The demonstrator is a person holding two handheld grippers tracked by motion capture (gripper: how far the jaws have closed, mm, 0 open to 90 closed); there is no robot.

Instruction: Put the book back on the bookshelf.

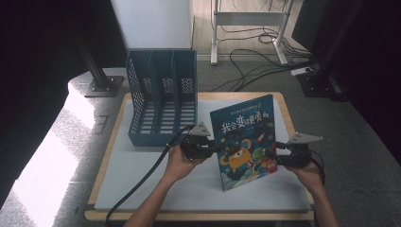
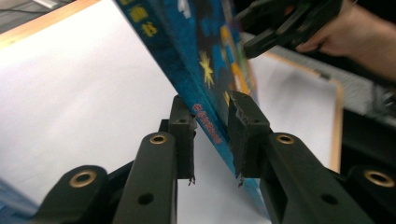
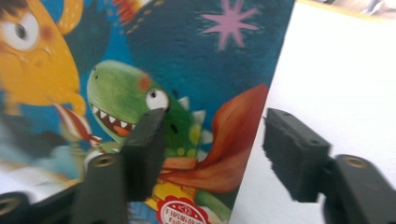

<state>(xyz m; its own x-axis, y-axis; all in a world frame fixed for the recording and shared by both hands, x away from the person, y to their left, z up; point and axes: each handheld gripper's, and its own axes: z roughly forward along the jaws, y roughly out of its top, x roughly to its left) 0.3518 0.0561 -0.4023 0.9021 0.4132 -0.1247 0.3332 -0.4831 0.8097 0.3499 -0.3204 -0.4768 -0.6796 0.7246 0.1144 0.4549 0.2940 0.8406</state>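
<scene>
Grey floor point(image 1: 246, 78) with tangled cables point(image 1: 250, 59); bright light at left.

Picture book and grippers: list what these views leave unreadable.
- Picture book: title characters too small in the high view; blurred and cut by the frame edge in the left gripper view.
- Right gripper: whether its jaws touch the book's edge cannot be told.
- File rack: compartment floors hidden by its dividers.

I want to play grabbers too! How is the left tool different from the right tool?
The left tool pinches the book by its spine edge; the right tool stands open around the opposite edge. The left tool's jaws sit close together; the right tool's are wide apart. Both are black and hand-held.
</scene>
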